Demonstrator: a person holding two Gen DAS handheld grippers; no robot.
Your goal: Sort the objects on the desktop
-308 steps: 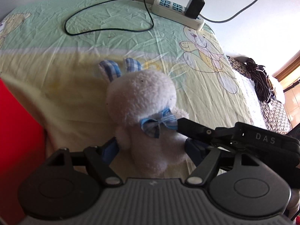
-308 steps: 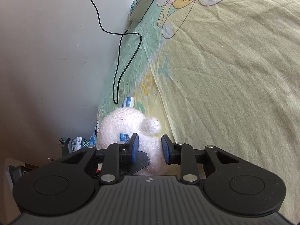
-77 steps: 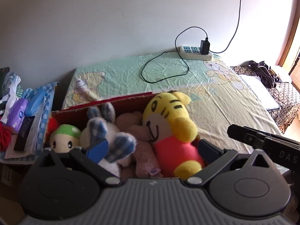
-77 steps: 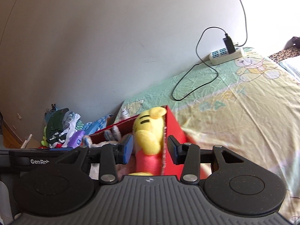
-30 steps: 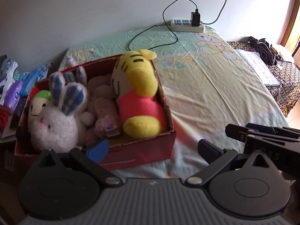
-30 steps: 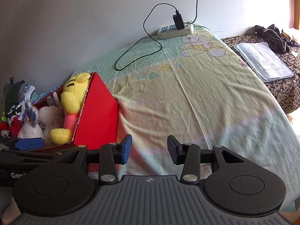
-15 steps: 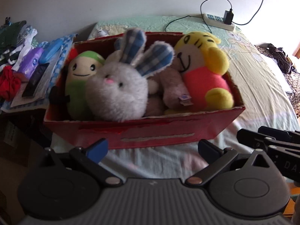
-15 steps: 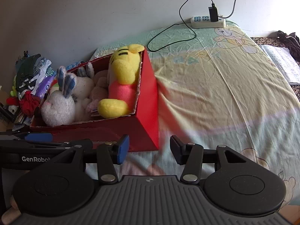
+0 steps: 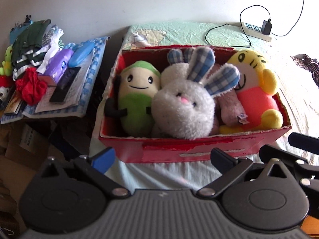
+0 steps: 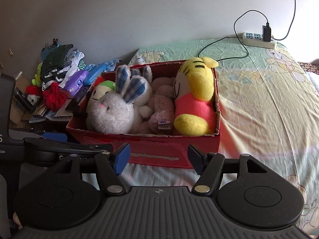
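A red cardboard box (image 9: 179, 149) (image 10: 159, 149) sits on the bed's near left end. In it lie a white bunny with blue checked ears (image 9: 185, 109) (image 10: 113, 113), a green-capped doll (image 9: 137, 97) (image 10: 99, 91), a pink plush (image 9: 231, 107) (image 10: 161, 107) and a yellow tiger in a pink shirt (image 9: 253, 87) (image 10: 195, 97). My left gripper (image 9: 162, 158) is open and empty, just in front of the box's near wall. My right gripper (image 10: 158, 158) is open and empty, also in front of that wall.
A side table (image 9: 59, 99) left of the box holds clothes, tissue packs and a remote (image 9: 63, 85). A power strip with a black cable (image 10: 259, 37) lies at the bed's far end. The yellow-green sheet (image 10: 269, 109) stretches to the right of the box.
The bunny, held by both grippers on the bed earlier, now lies in the box. Both grippers are open and have pulled back and swung to face the box's long side.
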